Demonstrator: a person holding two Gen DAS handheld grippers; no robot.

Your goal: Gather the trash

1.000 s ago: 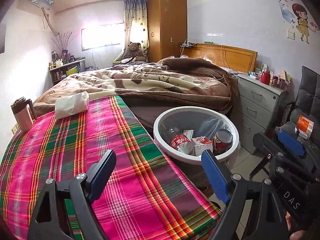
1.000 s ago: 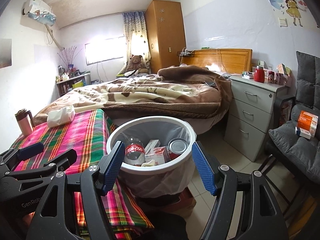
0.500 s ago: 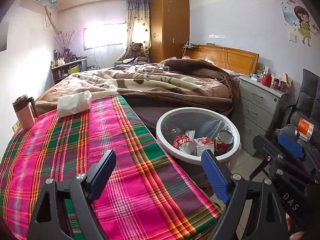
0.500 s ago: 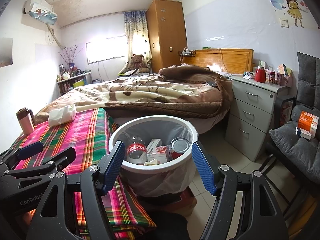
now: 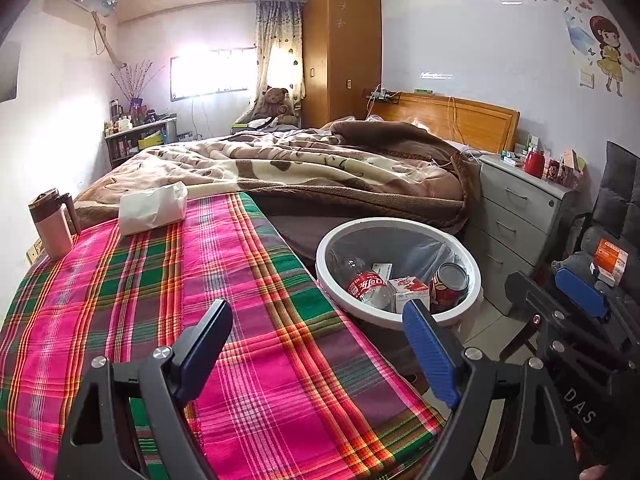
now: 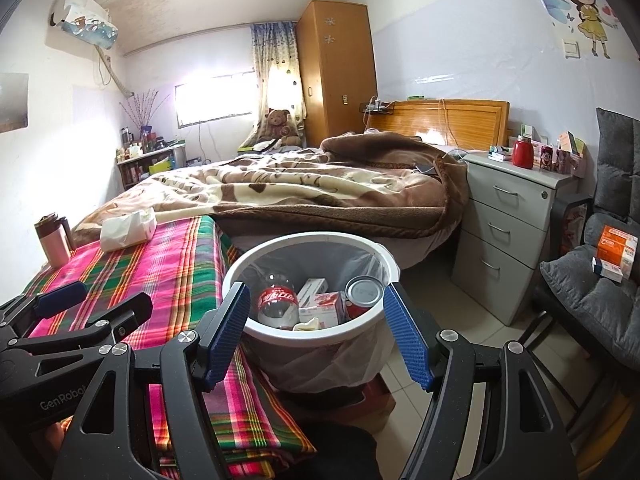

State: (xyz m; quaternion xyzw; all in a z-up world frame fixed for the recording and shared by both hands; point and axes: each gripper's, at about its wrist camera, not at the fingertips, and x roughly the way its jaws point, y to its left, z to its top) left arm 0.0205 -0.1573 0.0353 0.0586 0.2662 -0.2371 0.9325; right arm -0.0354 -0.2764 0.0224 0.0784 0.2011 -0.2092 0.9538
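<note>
Both grippers hang with jaws spread and nothing between them: the left gripper [image 5: 316, 356] over the plaid bench [image 5: 120, 300], the right gripper [image 6: 316, 328] above the white bin [image 6: 256, 332]. Inside the bin lie 1 cola bottle [image 6: 276, 300], 1 can [image 6: 362, 292] and 2 cartons [image 6: 320, 300].

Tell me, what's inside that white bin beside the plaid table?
In the white bin: a clear cola bottle, small cartons, a can and a crumpled scrap. Anything beneath them is covered.
</note>
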